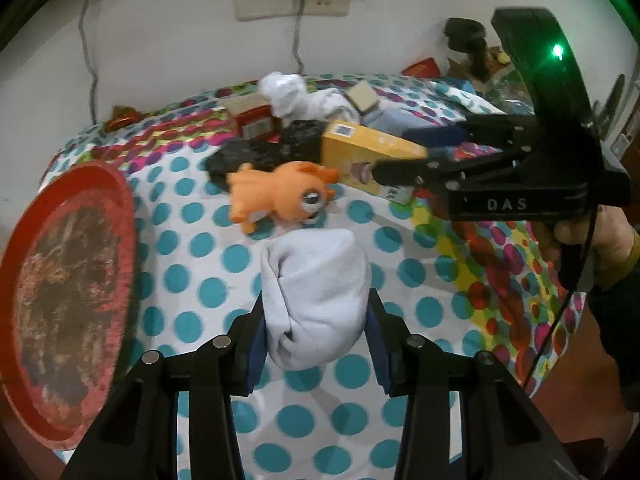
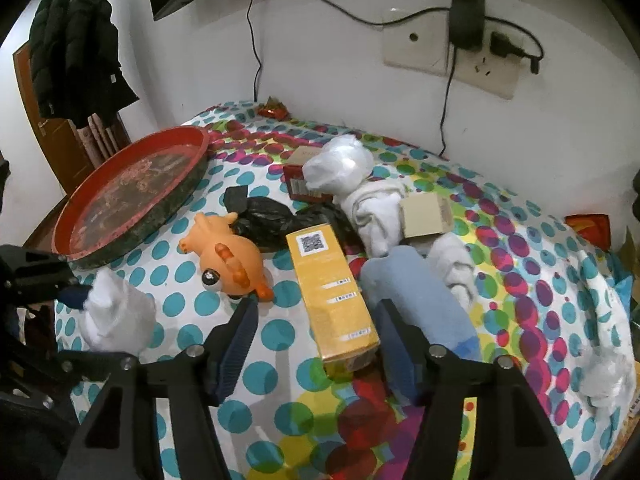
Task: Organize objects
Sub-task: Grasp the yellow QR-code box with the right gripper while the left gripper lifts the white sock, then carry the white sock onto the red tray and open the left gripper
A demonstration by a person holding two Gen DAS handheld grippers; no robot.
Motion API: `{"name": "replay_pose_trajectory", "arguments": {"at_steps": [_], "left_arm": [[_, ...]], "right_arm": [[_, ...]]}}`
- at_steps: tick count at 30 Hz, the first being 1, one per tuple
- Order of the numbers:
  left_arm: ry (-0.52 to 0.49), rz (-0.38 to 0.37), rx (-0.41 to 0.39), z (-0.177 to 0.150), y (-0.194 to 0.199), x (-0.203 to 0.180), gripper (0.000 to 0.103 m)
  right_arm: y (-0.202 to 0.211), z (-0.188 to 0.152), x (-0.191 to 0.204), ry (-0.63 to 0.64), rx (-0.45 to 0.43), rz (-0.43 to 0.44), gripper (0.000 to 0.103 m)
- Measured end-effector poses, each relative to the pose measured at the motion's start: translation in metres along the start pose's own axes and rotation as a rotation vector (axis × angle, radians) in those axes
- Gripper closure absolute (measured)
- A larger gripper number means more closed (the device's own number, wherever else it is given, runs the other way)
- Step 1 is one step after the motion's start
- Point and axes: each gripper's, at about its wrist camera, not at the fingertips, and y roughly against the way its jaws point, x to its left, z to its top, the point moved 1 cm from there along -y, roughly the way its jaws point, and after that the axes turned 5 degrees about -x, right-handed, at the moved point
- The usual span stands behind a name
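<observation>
My left gripper (image 1: 316, 316) is shut on a rolled white sock (image 1: 316, 280), lifted over the polka-dot cloth (image 1: 192, 240). In the right wrist view this left gripper (image 2: 82, 296) comes in from the left with the sock (image 2: 120, 316). A yellow box (image 2: 334, 296) with a QR code lies lengthwise between the fingers of my right gripper (image 2: 320, 344). Its jaws stand open: the left pad is clear of the box, the right pad close beside it. In the left wrist view the right gripper (image 1: 404, 156) straddles the box (image 1: 372, 148). An orange toy animal (image 2: 232, 268) lies left of the box.
A round red tray (image 2: 132, 196) sits at the far left of the cloth. Behind the box lie a black plastic bag (image 2: 276, 216), white socks (image 2: 360, 196), a red packet (image 2: 298, 186), a small cardboard box (image 2: 424, 214) and a blue sock (image 2: 416, 292). Cables hang from wall sockets (image 2: 452, 56).
</observation>
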Motion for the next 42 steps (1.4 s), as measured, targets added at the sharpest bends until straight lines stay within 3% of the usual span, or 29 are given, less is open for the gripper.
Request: {"name": "replay_pose_trajectory", "arguments": {"at_steps": [4, 6, 9, 23, 35, 42], "left_arm": [[0.022, 0.007, -0.008, -0.001, 0.011, 0.017, 0.063], [0.043, 0.027, -0.012, -0.001, 0.015, 0.027, 0.063], [0.067, 0.054, -0.02, -0.001, 0.021, 0.043, 0.063], [0.173, 0.205, -0.034, -0.01, 0.034, 0.11, 0.063], [0.322, 0.382, -0.036, -0.014, 0.055, 0.213, 0.062], [0.365, 0.472, 0.007, -0.026, 0.05, 0.269, 0.062]], "right_arm": [[-0.009, -0.001, 0.006, 0.017, 0.023, -0.014, 0.059], [-0.013, -0.003, 0.006, 0.004, 0.023, -0.03, 0.06], [-0.016, -0.006, 0.008, -0.008, 0.01, -0.057, 0.072], [-0.012, -0.015, 0.002, -0.095, -0.075, -0.248, 0.073], [-0.012, -0.019, 0.004, -0.125, -0.105, -0.288, 0.073], [-0.012, -0.019, 0.004, -0.123, -0.105, -0.303, 0.073]]}}
